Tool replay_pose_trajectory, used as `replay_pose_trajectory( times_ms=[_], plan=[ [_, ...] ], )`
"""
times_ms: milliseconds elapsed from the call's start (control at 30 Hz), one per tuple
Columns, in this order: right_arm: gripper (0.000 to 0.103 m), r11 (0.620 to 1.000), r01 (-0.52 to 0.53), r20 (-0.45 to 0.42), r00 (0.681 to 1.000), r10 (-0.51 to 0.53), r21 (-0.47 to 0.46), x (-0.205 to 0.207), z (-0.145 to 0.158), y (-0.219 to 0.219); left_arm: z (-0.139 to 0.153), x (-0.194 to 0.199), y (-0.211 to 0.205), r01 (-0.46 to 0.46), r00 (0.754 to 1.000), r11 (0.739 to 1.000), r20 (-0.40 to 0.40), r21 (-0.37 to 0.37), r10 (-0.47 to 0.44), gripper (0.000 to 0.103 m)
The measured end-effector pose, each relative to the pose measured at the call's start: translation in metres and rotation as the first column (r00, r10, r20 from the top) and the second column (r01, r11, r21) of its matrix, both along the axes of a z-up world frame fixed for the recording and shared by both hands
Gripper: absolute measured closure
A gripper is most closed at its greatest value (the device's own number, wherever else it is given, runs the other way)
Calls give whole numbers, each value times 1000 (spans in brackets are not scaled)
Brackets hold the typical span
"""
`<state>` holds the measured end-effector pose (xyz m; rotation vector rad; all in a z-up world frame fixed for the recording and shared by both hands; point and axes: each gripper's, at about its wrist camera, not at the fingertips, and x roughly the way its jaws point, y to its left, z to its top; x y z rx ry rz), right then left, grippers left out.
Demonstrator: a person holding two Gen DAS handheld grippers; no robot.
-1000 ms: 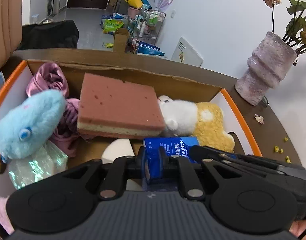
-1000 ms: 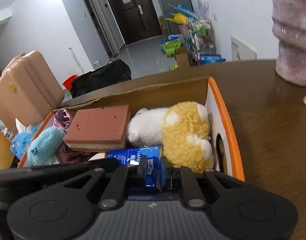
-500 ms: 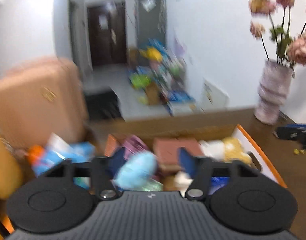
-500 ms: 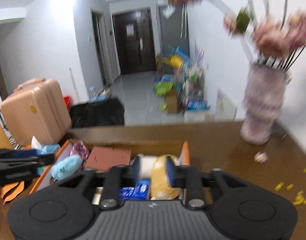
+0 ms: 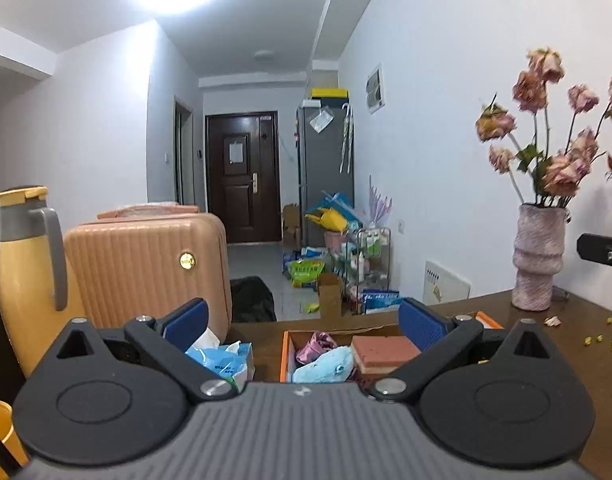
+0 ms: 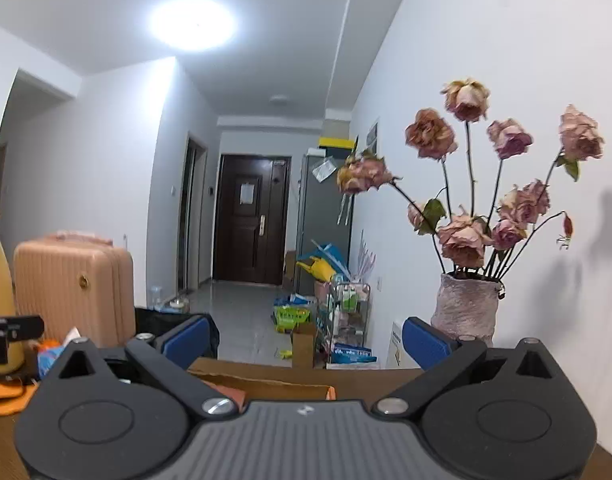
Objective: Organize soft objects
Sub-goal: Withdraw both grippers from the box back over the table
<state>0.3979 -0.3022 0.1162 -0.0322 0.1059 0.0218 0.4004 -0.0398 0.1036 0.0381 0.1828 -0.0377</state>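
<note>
Spreading wide, the jaws of the left gripper [image 5: 302, 322] were seen opening with nothing between the blue pads [image 5: 420, 323]; only air and the far room lay in the gap. The right gripper [image 6: 304, 338] was likewise caught opening, empty, pointed almost level toward the hallway. Neither tool was touching anything.

Below and beyond the left gripper, the box [image 5: 285, 354] was seen on the table [image 5: 546, 344], its orange rim facing the camera. A blue plush [image 5: 324, 366], a pink sponge [image 5: 382, 352] and a bit of purple cloth [image 5: 312, 346] were lodged inside it, packed close together. In the right view only the box's cardboard edge [image 6: 266, 386] was shown; its contents were hidden by the gripper body.

Just left of the box a tissue pack [image 5: 222, 358] was lying outside it, with a tuft of white tissue sticking up. A yellow jug [image 5: 26, 276] stood beyond that, and a vase [image 5: 538, 258] of dried flowers well to the right.

The step in hand was judged to be a retreat after a drop, with a fresh pick to be lined up. If the tissue pack was to be taken next, it would best be approached from above by the left gripper, gripped across the pack's body and not the loose tissue, and lowered into free space in the box without the sponge being shoved. The jug should be kept clear of during the reach.
</note>
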Motion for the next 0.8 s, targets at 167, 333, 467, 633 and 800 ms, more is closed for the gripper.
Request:
replay_pose_trajectory(
  times_ms=[167,333,467,633,800],
  plan=[
    [0,1000,6,8,1000,-7,26,-26,-2,7,7,-30,5,29,999,999,21,-30,-29,0],
    [0,999,19,-29,999,-18,38,-67,-9,13,2,-82,12,13,1000,1000,20,-6,-13,0],
    [0,994,-31,-68,997,38,103,-120,-22,10,-10,-143,29,-29,1000,999,-10,-36,29,0],
    [0,987,-50,-120,990,69,156,-194,-46,12,-37,-224,49,-40,999,999,-28,-4,40,0],
    [0,987,-48,-121,990,67,152,-266,-72,27,-57,-291,59,-88,995,996,-36,-3,88,0]
  ],
)
